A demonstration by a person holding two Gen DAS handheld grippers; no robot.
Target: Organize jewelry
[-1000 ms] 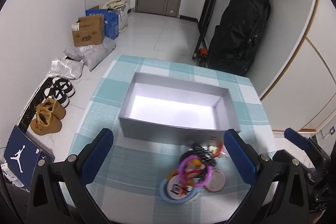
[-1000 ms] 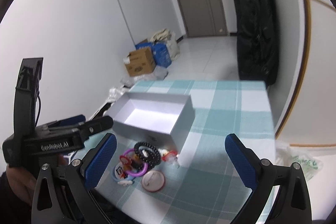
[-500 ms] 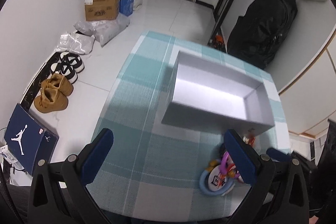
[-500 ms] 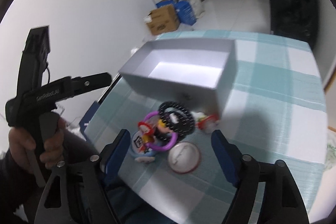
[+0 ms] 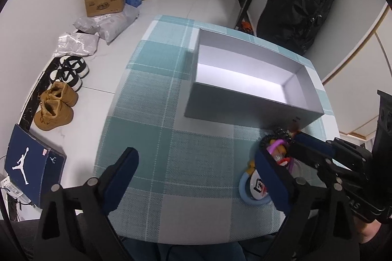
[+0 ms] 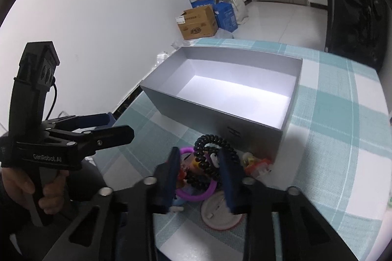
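Progress at last: a second ago the right gripper (image 6: 199, 175) was hanging wide open well above the jewelry pile, and now it's dropped right into it with the fingers pulled in to about half that spread, straddling the black coil band (image 6: 212, 155) and the purple ring (image 6: 196, 192). Not pinching yet as far as I can tell, since there's a gap on both sides, so I'd call it closing in rather than holding. The left gripper (image 5: 196, 177) has swung off to the left over the bare checked tablecloth (image 5: 156, 128), fingers spread wide with nothing between them, so it's basically just out of the way. The whole pile, including the blue ring badge (image 5: 253, 190) and the round pink-rimmed pin (image 6: 219, 217), sits just in front of the grey box (image 6: 220, 99), which looks empty. So nothing's sorted yet, and I'd guess this is the first pick.
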